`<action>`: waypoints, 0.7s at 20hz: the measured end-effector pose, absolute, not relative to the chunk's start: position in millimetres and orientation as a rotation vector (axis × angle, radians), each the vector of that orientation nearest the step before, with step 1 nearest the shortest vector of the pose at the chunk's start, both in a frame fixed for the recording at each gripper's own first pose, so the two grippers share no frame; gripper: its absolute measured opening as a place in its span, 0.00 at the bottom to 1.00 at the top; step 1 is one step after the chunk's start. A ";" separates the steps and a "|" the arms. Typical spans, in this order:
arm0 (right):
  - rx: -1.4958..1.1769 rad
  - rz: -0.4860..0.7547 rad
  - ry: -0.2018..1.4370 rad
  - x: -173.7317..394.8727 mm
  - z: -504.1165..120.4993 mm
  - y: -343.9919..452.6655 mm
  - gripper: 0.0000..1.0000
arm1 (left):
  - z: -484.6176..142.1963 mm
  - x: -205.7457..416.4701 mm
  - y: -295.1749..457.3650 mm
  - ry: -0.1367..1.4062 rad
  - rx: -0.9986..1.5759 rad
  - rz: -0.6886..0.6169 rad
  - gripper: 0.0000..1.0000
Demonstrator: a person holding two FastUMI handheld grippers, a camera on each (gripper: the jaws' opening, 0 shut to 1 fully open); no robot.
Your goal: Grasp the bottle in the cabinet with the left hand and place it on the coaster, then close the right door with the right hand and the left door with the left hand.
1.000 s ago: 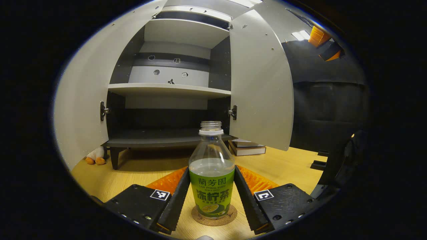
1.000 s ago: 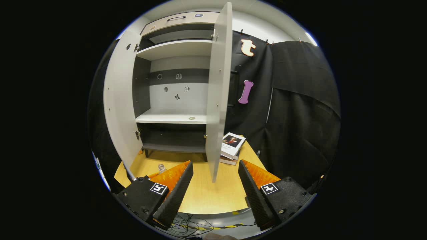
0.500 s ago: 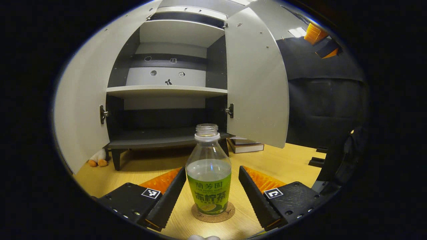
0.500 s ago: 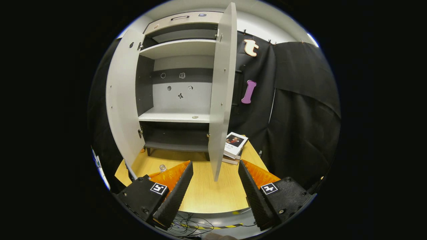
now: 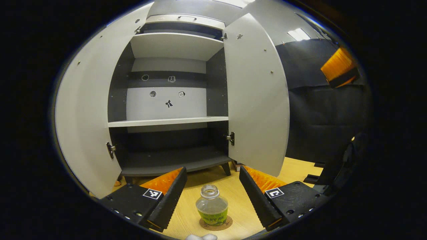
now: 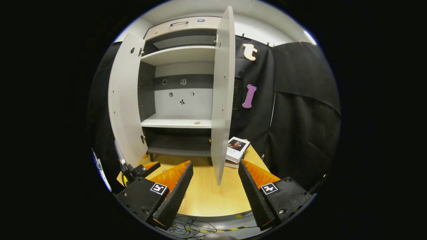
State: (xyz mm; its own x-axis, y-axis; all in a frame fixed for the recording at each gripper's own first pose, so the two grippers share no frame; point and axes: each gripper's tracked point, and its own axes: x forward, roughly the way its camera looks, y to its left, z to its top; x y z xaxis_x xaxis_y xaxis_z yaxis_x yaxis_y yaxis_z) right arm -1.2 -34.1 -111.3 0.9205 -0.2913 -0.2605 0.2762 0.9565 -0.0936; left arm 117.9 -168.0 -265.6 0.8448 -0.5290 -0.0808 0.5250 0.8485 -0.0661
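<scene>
The uncapped bottle (image 5: 211, 207) with a green label stands upright on the round cork coaster (image 5: 217, 224) on the wooden table. My left gripper (image 5: 212, 193) hovers open above it, fingers apart on either side and clear of the bottle. Both cabinet doors stand open: the left door (image 5: 85, 113) and the right door (image 5: 257, 96). In the right gripper view, my right gripper (image 6: 215, 188) is open and empty above the table, with the right door's edge (image 6: 222, 96) straight ahead. The left gripper's orange finger (image 6: 148, 165) shows at the lower left there.
The cabinet (image 5: 170, 100) has bare shelves inside. A stack of books (image 6: 236, 150) lies on the table (image 6: 206, 193) behind the right door. Cables (image 6: 186, 223) hang past the table's front edge. Black cloth (image 6: 300, 116) closes the right side.
My left gripper has let go of the bottle and risen up and back, leaving it on the coaster. The right gripper has barely moved; the left gripper now appears at its lower left.
</scene>
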 end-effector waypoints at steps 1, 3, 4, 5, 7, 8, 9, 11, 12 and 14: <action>-0.052 -0.288 0.265 -0.4 -108.2 -34.1 0.84 | -251.9 117.9 -162.7 0.099 -0.050 -0.539 0.96; -0.048 -0.276 0.243 1.7 -102.3 -33.1 0.84 | -229.5 118.6 -148.4 0.114 -0.058 -0.501 0.96; -0.049 -0.270 0.233 3.1 -99.8 -33.3 0.84 | -220.0 118.3 -140.0 0.124 -0.062 -0.481 0.96; -0.050 -0.268 0.221 3.7 -96.0 -35.2 0.84 | -210.9 118.4 -129.1 0.133 -0.062 -0.456 0.96; -0.054 -0.263 0.197 6.3 -88.5 -41.5 0.84 | -192.4 119.2 -106.6 0.140 -0.066 -0.413 0.96; -0.055 -0.265 0.185 8.1 -84.6 -46.7 0.84 | -184.7 118.3 -94.1 0.143 -0.063 -0.389 0.96; -0.055 -0.265 0.175 10.3 -79.8 -52.1 0.84 | -179.3 119.9 -79.8 0.147 -0.057 -0.357 0.96; -0.045 -0.265 0.161 17.7 -71.4 -67.3 0.84 | -166.5 117.0 -55.0 0.134 -0.053 -0.301 0.96; -0.036 -0.266 0.157 21.1 -69.0 -77.0 0.84 | -161.0 113.9 -45.3 0.128 -0.052 -0.277 0.96; -0.013 -0.264 0.142 30.8 -58.9 -97.2 0.84 | -156.8 107.0 -32.0 0.128 -0.046 -0.234 0.97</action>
State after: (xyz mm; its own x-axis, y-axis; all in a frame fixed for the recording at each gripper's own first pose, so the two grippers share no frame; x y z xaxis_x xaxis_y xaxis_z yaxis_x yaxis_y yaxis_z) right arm 30.8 -97.2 -58.9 0.9554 -0.2607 -0.1385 0.2588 0.9654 -0.0316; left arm 107.0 -32.0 -156.8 0.9646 -0.2344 -0.1211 0.2285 0.9717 -0.0604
